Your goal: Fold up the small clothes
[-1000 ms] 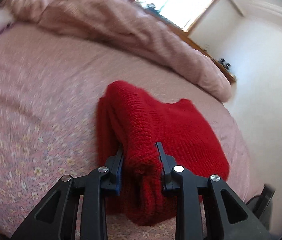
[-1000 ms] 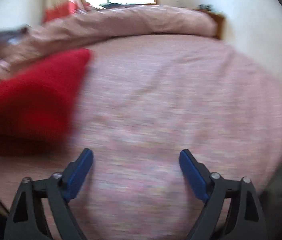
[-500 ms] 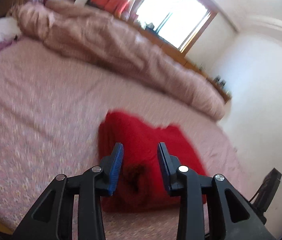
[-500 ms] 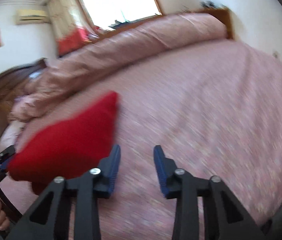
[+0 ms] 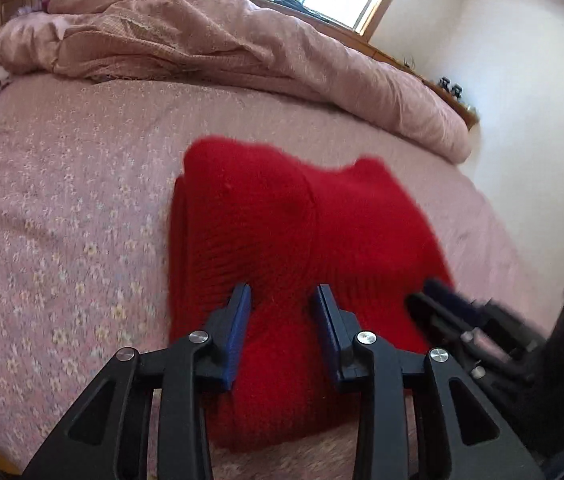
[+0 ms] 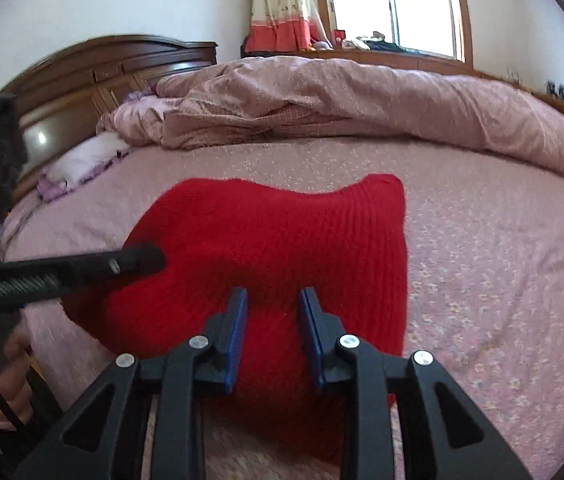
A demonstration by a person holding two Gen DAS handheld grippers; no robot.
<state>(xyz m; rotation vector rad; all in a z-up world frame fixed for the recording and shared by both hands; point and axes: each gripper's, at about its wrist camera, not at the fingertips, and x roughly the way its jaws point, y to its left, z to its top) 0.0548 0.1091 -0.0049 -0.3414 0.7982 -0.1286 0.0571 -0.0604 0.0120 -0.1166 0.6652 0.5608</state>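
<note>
Pink bedspread [image 6: 482,264], red knit garment [image 6: 282,240], length seemingly running away from cameras

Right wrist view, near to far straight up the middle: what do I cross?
right gripper closed on the red knit garment → flowered pink bedsheet → rumpled pink duvet → window.

1. A pink flowered bed sheet [image 6: 502,280] spreads out ahead of the fingers.
2. A rumpled pink duvet [image 6: 362,100] lies heaped far beyond them.
3. A dark wooden headboard [image 6: 93,68] stands far left.
4. A bright window [image 6: 394,4] with a curtain [image 6: 282,8] sits beyond.
</note>
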